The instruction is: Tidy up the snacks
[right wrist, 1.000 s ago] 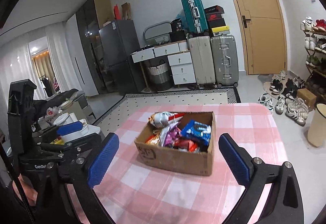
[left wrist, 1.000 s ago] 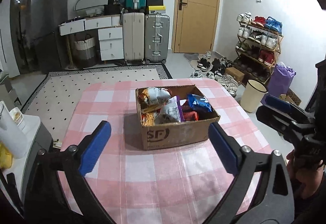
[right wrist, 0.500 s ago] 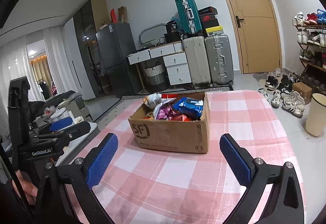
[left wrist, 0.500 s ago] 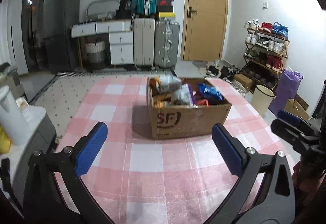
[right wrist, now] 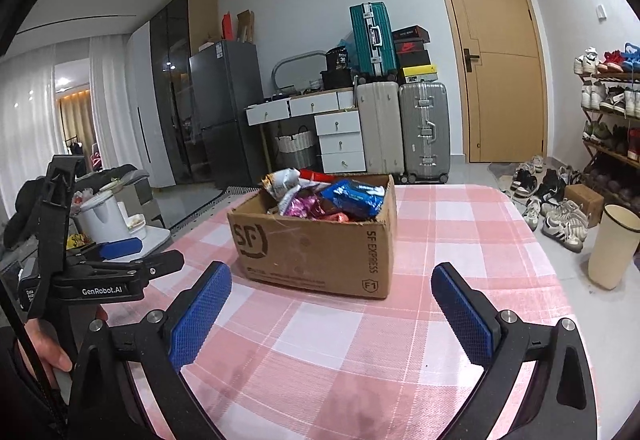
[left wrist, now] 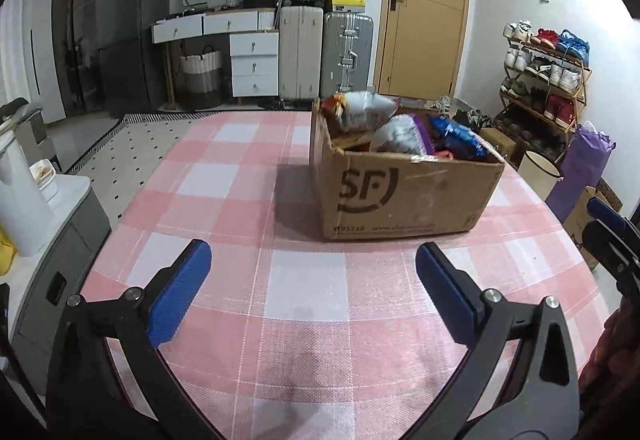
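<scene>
Both grippers — left [left wrist: 312, 290], right [right wrist: 330, 304] — gape empty, the snack box [left wrist: 404, 184] just beyond their fingertips.

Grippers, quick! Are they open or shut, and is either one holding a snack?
Left gripper: open, holding nothing, over the checked tablecloth short of the snack box.
Right gripper: open, holding nothing.

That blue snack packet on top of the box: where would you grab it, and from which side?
Probably from above, by its raised edge. The blue packet lies tilted on the heap inside the cardboard box, whose walls block a sideways approach. The right tool is open and empty, facing the box, so it seems better placed.
</scene>
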`<state>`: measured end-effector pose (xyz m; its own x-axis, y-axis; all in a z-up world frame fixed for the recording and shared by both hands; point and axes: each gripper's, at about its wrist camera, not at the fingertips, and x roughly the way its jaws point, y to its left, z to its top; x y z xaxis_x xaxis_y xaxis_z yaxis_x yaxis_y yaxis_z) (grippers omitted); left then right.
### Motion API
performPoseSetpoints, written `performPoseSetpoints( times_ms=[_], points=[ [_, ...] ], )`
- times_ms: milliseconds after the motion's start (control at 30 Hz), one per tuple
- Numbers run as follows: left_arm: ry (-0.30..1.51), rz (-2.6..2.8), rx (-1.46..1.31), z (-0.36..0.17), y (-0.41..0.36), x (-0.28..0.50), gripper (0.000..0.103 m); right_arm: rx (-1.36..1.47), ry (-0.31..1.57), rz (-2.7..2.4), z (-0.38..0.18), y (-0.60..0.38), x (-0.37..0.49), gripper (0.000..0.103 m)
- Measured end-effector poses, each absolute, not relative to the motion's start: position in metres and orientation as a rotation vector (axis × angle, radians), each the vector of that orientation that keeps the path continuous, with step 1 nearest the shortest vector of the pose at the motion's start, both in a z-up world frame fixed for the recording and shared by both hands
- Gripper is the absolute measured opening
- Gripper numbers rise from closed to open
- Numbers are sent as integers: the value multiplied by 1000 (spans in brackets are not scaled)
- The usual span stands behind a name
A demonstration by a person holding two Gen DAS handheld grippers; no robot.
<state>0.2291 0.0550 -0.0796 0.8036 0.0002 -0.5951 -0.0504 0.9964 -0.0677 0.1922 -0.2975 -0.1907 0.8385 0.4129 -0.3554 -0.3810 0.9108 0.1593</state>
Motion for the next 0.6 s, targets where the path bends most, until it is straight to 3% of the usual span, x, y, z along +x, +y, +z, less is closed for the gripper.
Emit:
performPoseSetpoints(
  times_ms=[600],
  points=[
    [594, 132, 42, -128, 36, 263, 102, 58, 363, 382, -224, -301, 204, 102]
  ],
)
